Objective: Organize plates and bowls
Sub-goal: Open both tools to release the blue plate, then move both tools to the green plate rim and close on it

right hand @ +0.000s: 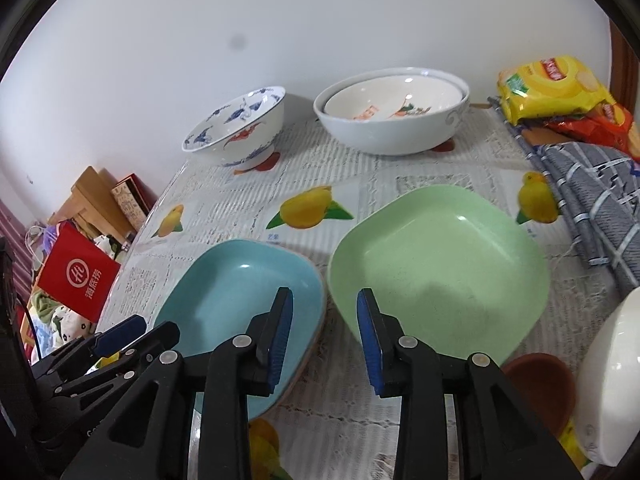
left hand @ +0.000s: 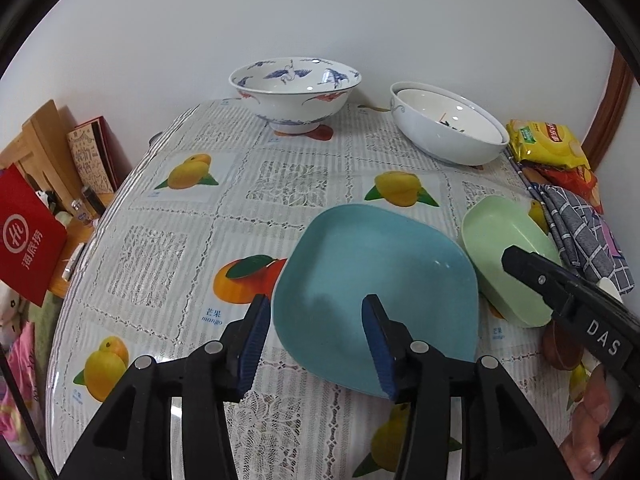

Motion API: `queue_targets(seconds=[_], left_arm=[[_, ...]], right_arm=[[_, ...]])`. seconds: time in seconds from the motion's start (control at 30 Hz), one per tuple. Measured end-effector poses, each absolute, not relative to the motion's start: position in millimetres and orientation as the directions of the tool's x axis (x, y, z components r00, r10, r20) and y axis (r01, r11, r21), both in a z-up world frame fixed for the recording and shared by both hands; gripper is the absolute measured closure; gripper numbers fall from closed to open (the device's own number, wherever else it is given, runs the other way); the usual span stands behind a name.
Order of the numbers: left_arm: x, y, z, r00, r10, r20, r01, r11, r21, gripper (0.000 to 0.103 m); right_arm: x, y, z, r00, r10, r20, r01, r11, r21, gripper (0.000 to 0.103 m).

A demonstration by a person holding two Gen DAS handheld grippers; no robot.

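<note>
Sitting on the bench (left hand: 168, 216) are 2 square plates, a blue plate (left hand: 376, 280) beside a green plate (right hand: 440, 264), and 3 bowls behind: 1 crane-painted bowl (left hand: 296, 92) and 2 nested white bowls (right hand: 392, 116). Left gripper (left hand: 316, 344) and right gripper (right hand: 324, 344) both gape, holding nothing. Only the right wrist view shows a brown dish (right hand: 540, 384) and a cut-off white bowl (right hand: 616, 384).

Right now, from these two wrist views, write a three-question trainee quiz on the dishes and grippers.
1. True or false: the left gripper is shut on the blue plate.
2. Which dish lies right of the blue plate? A) green plate B) crane-patterned bowl C) chip bag
3. Fill in: the large white bowl has a smaller ____ nested inside.

Key: 1 false, its pads are apart; 2 A; 3 bowl.
</note>
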State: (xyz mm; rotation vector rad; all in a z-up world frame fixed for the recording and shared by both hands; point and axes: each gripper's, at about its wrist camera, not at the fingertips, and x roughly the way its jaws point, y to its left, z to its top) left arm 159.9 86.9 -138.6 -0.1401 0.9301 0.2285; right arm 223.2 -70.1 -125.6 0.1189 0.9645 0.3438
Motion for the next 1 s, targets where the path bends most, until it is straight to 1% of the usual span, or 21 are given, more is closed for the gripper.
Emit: queue_targets(seconds=[0.1,0.2,0.33,0.4,0.47,0.7,0.73,0.77,0.83,0.93,1.0], left_arm=[[161,80,-129,0.588,0.136,-0.798,-0.237,0.972,-0.008,0.055],[165,73,-116,0.606,0.133,-0.784,-0.215,0.977,0.0,0.055],[176,61,-96,0.632,0.123,-0.765,-0.174,0.985,0.015,0.055],[183,52,-87,0.643,0.109,-0.758,-0.14,0.99,0.024,0.053],[188,44,-83,0.654,0.102,-0.749,-0.125,0.992,0.025,0.052],[215,22,-80,0.648,0.039,-0.76,-0.069,0.998,-0.007,0.051],[218,20,-81,0.648,0.035,-0.761,-0.064,0.998,-0.009,0.049],[221,18,-83,0.647,0.032,-0.762,-0.061,0.998,-0.011,0.047],[228,15,-88,0.64,0.022,-0.768,-0.052,0.999,-0.015,0.043],[241,11,-99,0.617,0.003,-0.787,-0.04,0.999,-0.027,0.043],[251,8,-106,0.598,-0.007,-0.801,-0.03,0.999,-0.032,0.043]], right_arm=[[220,-86,-116,0.555,0.308,-0.772,-0.2,0.951,0.235,0.064],[217,-108,-103,0.602,0.255,-0.757,-0.147,0.967,0.208,0.055],[216,-140,-89,0.636,0.16,-0.755,-0.048,0.985,0.169,0.047],[220,-147,-86,0.627,0.157,-0.763,-0.028,0.983,0.18,0.046],[227,-149,-82,0.613,0.181,-0.769,-0.048,0.98,0.192,0.046],[247,-141,-51,0.638,0.084,-0.765,-0.076,0.996,0.046,0.046],[247,-142,-51,0.639,0.074,-0.766,-0.076,0.997,0.033,0.046],[246,-144,-53,0.642,0.069,-0.763,-0.084,0.996,0.019,0.046],[243,-151,-63,0.644,0.087,-0.76,-0.085,0.996,0.042,0.046],[248,-162,-91,0.582,0.098,-0.807,-0.061,0.995,0.077,0.046],[251,-166,-98,0.56,0.093,-0.823,-0.047,0.996,0.08,0.048]])
